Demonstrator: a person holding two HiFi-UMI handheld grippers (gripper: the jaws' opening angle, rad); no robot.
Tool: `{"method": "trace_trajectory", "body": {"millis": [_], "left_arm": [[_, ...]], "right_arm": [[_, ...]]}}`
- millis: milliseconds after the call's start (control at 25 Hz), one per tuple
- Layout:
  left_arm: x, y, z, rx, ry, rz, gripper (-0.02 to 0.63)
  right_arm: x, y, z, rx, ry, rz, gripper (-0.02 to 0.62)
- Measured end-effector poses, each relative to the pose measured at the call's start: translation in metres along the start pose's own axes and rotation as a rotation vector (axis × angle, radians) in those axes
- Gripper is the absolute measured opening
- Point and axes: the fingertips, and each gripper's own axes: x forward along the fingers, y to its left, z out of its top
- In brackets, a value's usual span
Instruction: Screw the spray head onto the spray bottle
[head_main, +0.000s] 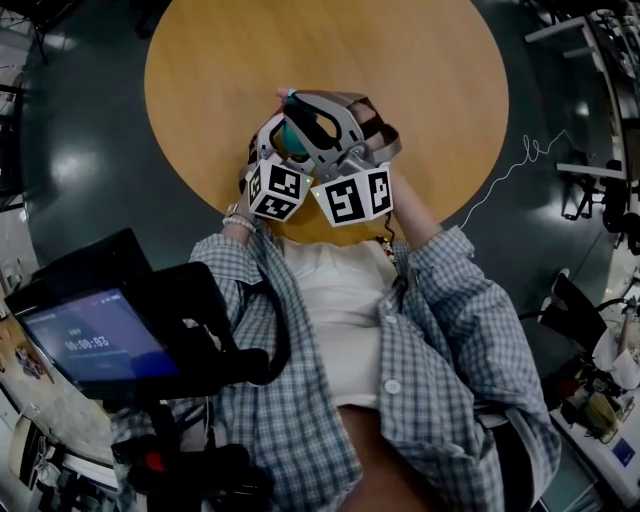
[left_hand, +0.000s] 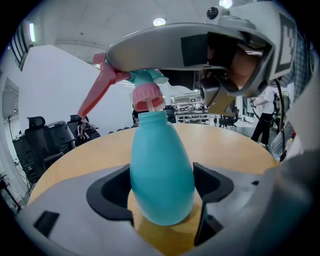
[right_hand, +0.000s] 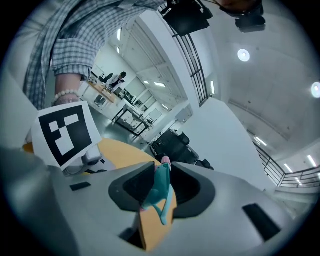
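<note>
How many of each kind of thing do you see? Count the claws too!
Bottle: 1
Spray head: 1
Claws: 2, left claw and right claw
Table: 1
Total: 5

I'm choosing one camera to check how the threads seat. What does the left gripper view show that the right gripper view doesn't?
Only left gripper view: the spray bottle, upright between the jaws there. Only right gripper view: a beaded bracelet and a balcony railing. Both: the spray head and the wooden table.
</note>
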Motion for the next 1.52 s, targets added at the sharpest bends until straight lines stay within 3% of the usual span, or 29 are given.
{"method": "trace_trajectory", "body": {"millis": [360, 600, 760, 1000, 1160, 1280, 1400, 1520], "left_arm": [[-0.004, 0.000, -0.005, -0.037, -0.001, -0.005, 0.391], [-0.004, 0.001, -0.006, -0.040, 0.000, -0.007, 0.391], [-0.003, 0.001, -0.006, -0.034, 0.001, -0.007, 0.391], [-0.004, 0.001, -0.006, -0.030, 0.003, -0.004, 0.391], [-0.004, 0.000, -0.006, -0.027, 0.003, -0.006, 0.391], [-0.004, 0.000, -0.006, -0.026, 0.001, -0.008, 0.391], [-0.005, 0.000, -0.006, -0.025, -0.002, -0.013, 0.391], [-0.008, -0.002, -0.007, -0.019, -0.003, -0.023, 0.393]], "right_arm": [[-0.007, 0.017, 0.002, 0.046, -0.039, -0.014, 0.094], [-0.012, 0.027, 0.009, 0.012, -0.062, 0.016, 0.094], [-0.012, 0.026, 0.011, 0.104, -0.042, 0.105, 0.095], [-0.018, 0.028, 0.011, 0.144, -0.006, 0.213, 0.139], [-0.034, 0.020, 0.011, 0.248, -0.014, 0.226, 0.141], [-0.047, 0.011, 0.003, 0.395, -0.057, 0.256, 0.141], [-0.056, 0.001, -0.027, 0.563, -0.030, 0.266, 0.141], [-0.058, 0.003, -0.048, 0.662, 0.011, 0.361, 0.141]]}}
